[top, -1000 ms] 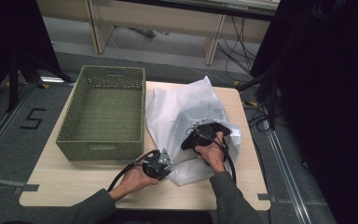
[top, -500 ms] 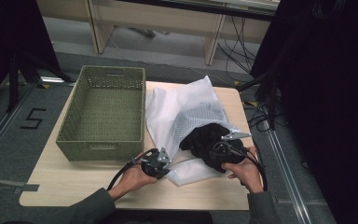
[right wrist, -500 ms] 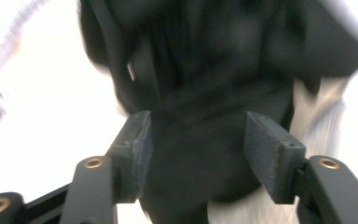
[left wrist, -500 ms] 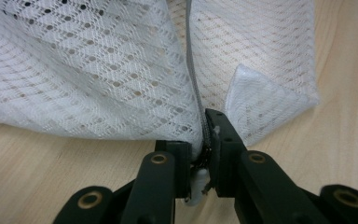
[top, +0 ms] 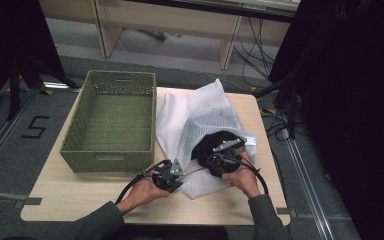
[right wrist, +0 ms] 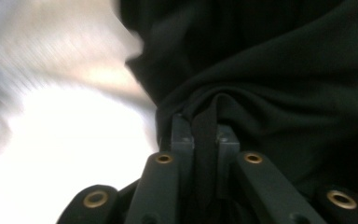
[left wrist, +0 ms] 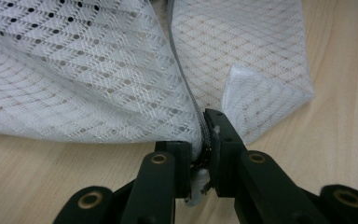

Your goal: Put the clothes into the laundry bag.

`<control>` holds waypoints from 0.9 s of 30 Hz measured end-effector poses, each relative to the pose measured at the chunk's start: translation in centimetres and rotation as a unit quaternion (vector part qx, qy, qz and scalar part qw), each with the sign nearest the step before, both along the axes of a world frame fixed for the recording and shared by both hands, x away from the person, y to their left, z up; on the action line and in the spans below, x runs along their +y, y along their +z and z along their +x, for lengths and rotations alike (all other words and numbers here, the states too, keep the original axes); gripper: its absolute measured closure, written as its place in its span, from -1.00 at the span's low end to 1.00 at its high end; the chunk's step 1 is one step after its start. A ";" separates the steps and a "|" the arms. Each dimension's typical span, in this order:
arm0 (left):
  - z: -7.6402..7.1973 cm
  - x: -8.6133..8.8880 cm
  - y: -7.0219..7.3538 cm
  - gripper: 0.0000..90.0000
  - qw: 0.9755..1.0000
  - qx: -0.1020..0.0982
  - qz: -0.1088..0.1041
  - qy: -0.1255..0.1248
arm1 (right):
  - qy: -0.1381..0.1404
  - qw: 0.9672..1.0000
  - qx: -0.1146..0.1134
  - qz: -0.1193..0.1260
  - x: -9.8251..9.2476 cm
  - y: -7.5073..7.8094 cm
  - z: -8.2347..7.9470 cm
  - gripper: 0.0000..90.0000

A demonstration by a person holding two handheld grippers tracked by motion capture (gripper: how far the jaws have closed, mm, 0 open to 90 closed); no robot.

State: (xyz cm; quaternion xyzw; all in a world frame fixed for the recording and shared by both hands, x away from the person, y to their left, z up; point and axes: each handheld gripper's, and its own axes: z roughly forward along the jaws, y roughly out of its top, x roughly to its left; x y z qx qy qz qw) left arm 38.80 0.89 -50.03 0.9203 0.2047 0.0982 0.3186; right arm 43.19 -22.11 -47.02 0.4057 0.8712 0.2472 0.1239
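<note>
On the worktop (top: 80, 200) the green basket (top: 111, 120) stands empty beside the white mesh bag (top: 200, 120), so no garment has been moved across yet. The black garment (top: 215, 145) sits half out of the bag's mouth. The left hand-held gripper (left wrist: 204, 140) pinches the bag's zippered edge; the right hand-held gripper (right wrist: 205, 135), having just closed, clamps a fold of the garment. Pulling it free and dropping it in the basket remain.

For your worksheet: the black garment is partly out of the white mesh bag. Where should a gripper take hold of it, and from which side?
Grip a raised fold of the black garment at its exposed near end, coming from the bag's open mouth. The cloth bunches into pinchable ridges there, as the right gripper shows, while the left gripper pins the mesh bag edge.
</note>
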 end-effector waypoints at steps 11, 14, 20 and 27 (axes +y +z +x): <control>-0.3 0.0 -0.1 0.80 1.000 -0.007 0.000 -0.002 | -0.026 0.995 -0.085 0.051 6.5 -1.1 5.5 0.91; -0.3 0.1 -0.1 0.80 1.000 -0.010 -0.002 -0.003 | -0.046 0.992 -0.098 0.060 5.5 -1.2 6.4 0.86; -0.2 0.1 -0.1 0.78 1.000 -0.007 -0.002 -0.002 | -0.046 0.991 -0.096 0.084 3.6 0.3 4.7 0.42; -0.2 0.1 -0.1 0.78 1.000 -0.007 0.000 -0.007 | -0.008 0.992 -0.072 0.100 1.2 2.9 0.8 0.13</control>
